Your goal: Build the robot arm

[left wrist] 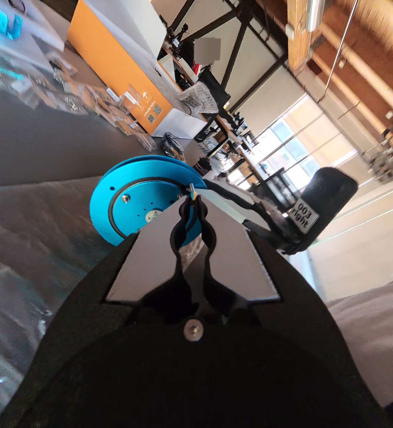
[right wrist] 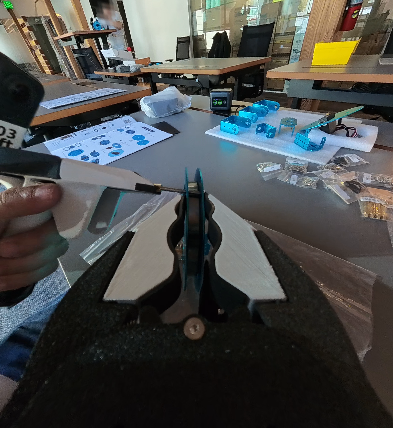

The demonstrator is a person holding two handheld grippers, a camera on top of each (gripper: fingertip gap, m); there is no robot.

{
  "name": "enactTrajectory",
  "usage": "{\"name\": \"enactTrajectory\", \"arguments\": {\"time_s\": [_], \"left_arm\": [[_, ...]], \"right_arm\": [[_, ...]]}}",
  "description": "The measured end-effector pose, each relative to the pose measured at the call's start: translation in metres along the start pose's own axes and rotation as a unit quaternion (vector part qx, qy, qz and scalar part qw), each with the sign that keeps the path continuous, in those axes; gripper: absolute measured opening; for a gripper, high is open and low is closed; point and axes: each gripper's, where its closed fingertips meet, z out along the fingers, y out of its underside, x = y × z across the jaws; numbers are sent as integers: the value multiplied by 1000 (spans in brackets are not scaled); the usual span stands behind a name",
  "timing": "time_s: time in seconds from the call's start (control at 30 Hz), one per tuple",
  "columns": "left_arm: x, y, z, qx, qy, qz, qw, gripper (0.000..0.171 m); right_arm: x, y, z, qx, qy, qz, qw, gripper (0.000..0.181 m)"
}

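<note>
Right wrist view, left to right. At the left edge a hand [right wrist: 17, 231] grips the left gripper [right wrist: 148, 188], whose tips pinch a small black-and-brass part carrying a thin threaded screw [right wrist: 172, 189]; the screw tip meets the blue disc assembly [right wrist: 193, 208] near its top rim. Behind lies an open instruction booklet [right wrist: 107, 142] printed with blue diagrams, and farther back a white-wrapped bundle [right wrist: 165, 105].

At centre the right gripper [right wrist: 194, 201], with white ribbed fingers and black wavy pads, is pressed onto the assembly: two thin, round, anodised blue plates standing on edge above the grey table [right wrist: 237, 185]. Clear plastic film [right wrist: 318, 289] lies under and to the right of the gripper.

To the right, a white foam sheet [right wrist: 283, 148] carries perforated blue metal brackets [right wrist: 234, 125]; nearer are small clear bags of hardware [right wrist: 306, 171], some brass.

Left wrist view: the disc's flat face [left wrist: 142, 206] shows a black ring, bolt heads and a central hub. The pinched part is mostly hidden by the fingers, so its shape is uncertain.
</note>
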Motion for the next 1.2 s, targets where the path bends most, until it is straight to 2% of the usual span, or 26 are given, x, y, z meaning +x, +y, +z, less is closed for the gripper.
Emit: {"name": "enactTrajectory", "arguments": {"time_s": [0.2, 0.3, 0.37, 0.43, 0.5, 0.6, 0.63, 0.7, 0.73, 0.77, 0.8, 0.83, 0.87, 0.9, 1.07, 1.13, 1.2], "left_arm": [[0, 1, -1, 3, 24, -135, 991, 4], [1, 1, -2, 1, 55, -226, 973, 4], [1, 1, -2, -2, 79, -294, 953, 4], [2, 1, -2, -5, 96, -326, 940, 4], [2, 1, -2, -7, 101, -323, 941, 4], [3, -6, -8, -5, 105, -265, 958, 4], [-3, -8, -13, -4, 84, -225, 971, 4], [-23, -7, -22, -33, 15, -64, 997, 4], [-39, 0, -27, -76, -38, 50, 995, 4], [-57, 6, -33, -118, -93, 170, 974, 5], [-71, 11, -39, -157, -129, 273, 940, 5], [-80, 16, -43, -192, -149, 340, 909, 5], [-85, 24, -45, -221, -151, 373, 889, 5], [-87, 32, -46, -245, -144, 380, 880, 5], [-97, 64, -46, -312, -129, 367, 867, 5], [-100, 66, -48, -314, -133, 363, 867, 6], [-101, 66, -51, -317, -136, 354, 870, 14]], "right_arm": [[-1, 0, -1, 5, 13, -28, 1000, 14], [-1, 0, -2, 8, 18, -44, 999, 14], [-1, 0, -2, 9, 18, -50, 999, 14], [-1, 0, -3, 7, 16, -48, 999, 15], [-1, 0, -3, 7, 13, -45, 999, 14], [0, 0, -1, 4, 12, -36, 999, 14], [1, 0, 0, 3, 11, -33, 999, 15], [3, 0, 1, -1, 7, -30, 1000, 15], [3, 0, 1, -2, 5, -28, 1000, 15], [3, -1, 1, -1, 3, -27, 1000, 15], [2, -1, 1, -1, 1, -28, 1000, 15], [2, -1, 2, -1, 0, -29, 1000, 15], [1, -1, 3, -2, -1, -31, 1000, 14], [0, -1, 3, -2, -2, -34, 999, 14], [-4, -1, 5, -3, -1, -36, 999, 14], [-4, -1, 4, -3, 0, -35, 999, 14], [-3, -1, 3, -4, 0, -33, 999, 14]]}}
